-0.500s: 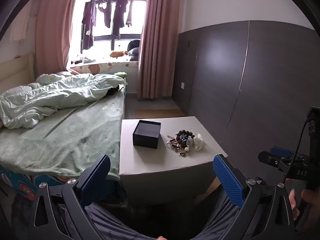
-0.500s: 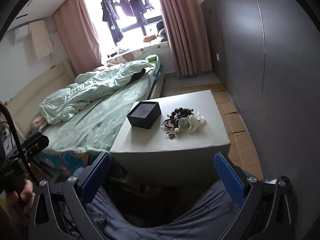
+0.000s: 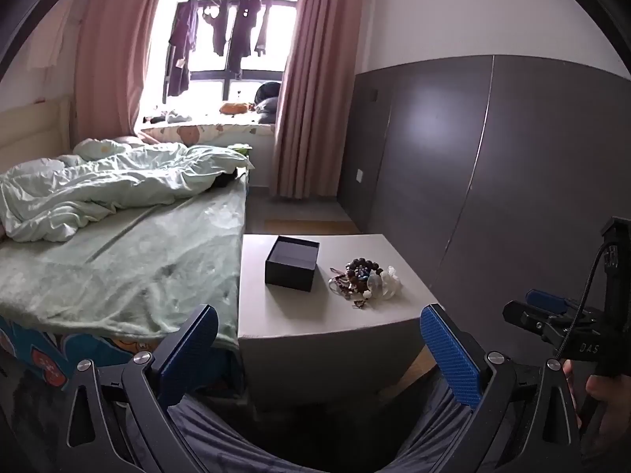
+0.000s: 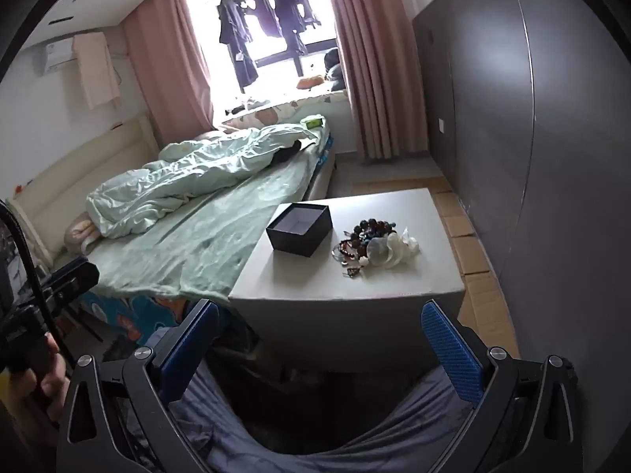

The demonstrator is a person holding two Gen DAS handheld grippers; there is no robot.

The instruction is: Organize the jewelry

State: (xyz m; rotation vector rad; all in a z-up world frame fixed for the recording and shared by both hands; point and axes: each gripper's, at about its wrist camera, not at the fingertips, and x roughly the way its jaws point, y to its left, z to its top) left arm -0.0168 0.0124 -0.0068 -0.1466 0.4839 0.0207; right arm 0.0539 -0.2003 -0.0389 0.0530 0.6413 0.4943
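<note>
An open, empty dark box (image 3: 292,262) (image 4: 300,228) stands on a low grey table (image 3: 299,315) (image 4: 394,280). To its right lies a pile of jewelry (image 3: 364,280) (image 4: 374,242): dark bead bracelets, pale translucent pieces and small loose bits. My left gripper (image 3: 319,349) is open and empty, held short of the table's near edge. My right gripper (image 4: 319,349) is open and empty, also short of the near edge. Each gripper shows at the side of the other's view, the right one (image 3: 552,315) and the left one (image 4: 67,276).
A bed (image 3: 118,260) with a green sheet and rumpled duvet touches the table's left side. A dark grey panelled wall (image 3: 493,181) runs along the right. Pink curtains (image 3: 307,98) and a window with hanging clothes are at the back. My lap in grey cloth (image 4: 315,433) is below.
Both views sit slightly closer to the table. Nothing on the table has moved and both grippers stay open.
</note>
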